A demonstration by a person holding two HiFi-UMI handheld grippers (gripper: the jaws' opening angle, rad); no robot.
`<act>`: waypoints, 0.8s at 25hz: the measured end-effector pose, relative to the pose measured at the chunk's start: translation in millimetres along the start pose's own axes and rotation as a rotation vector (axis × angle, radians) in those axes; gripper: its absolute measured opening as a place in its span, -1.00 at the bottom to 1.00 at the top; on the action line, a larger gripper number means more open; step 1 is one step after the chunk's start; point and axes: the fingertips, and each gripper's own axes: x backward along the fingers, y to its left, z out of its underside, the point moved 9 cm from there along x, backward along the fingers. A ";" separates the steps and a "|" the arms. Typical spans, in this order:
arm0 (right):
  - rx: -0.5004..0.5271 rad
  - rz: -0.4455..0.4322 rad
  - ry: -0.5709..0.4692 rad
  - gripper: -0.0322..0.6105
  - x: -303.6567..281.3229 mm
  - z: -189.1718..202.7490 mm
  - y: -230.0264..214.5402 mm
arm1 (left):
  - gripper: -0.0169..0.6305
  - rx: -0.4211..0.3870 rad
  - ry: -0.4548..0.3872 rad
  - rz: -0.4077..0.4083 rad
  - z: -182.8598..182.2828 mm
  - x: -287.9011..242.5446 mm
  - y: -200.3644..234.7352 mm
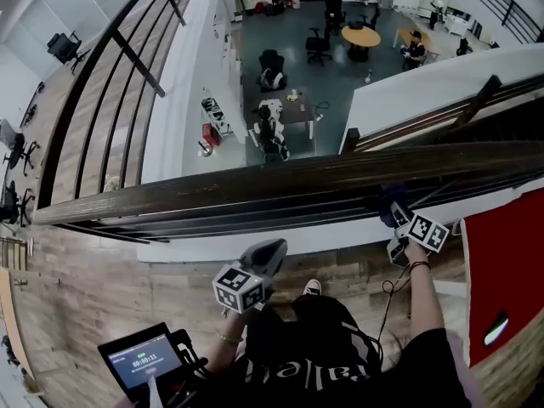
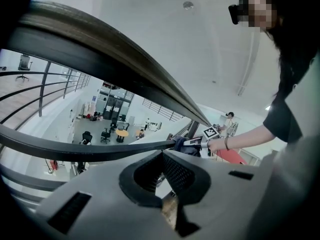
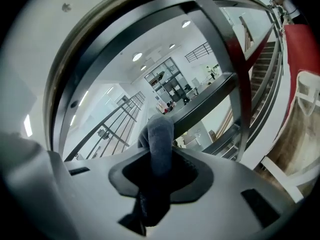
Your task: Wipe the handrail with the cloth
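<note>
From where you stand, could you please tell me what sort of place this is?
Probably an upper-floor gallery overlooking an open office hall: a dark handrail runs past the wood-plank floor, with office chairs and a round table far below. The right gripper holds a cloth by the rail.

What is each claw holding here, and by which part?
The right claw pinches the dark cloth across its bunched middle, with a rounded fold poking out ahead. The left claw is shut on nothing.
</note>
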 end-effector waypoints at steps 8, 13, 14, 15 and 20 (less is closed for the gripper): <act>-0.021 0.115 -0.059 -0.61 41.5 -59.2 -60.7 | -0.95 0.021 -0.001 -0.027 -11.1 13.7 -14.2; -0.036 0.167 -0.079 -0.61 57.4 -81.8 -75.8 | -0.95 0.025 0.024 -0.072 -19.9 29.8 -11.8; -0.036 0.175 -0.080 -0.61 58.4 -82.8 -78.5 | -0.95 0.029 0.028 -0.075 -17.3 32.4 -10.2; -0.035 0.183 -0.081 -0.61 59.4 -82.9 -78.7 | -0.95 0.036 0.026 -0.074 -15.0 36.3 -8.0; -0.026 0.171 -0.084 -0.61 58.0 -71.5 -65.6 | -0.95 0.052 0.017 -0.103 -5.8 51.9 2.8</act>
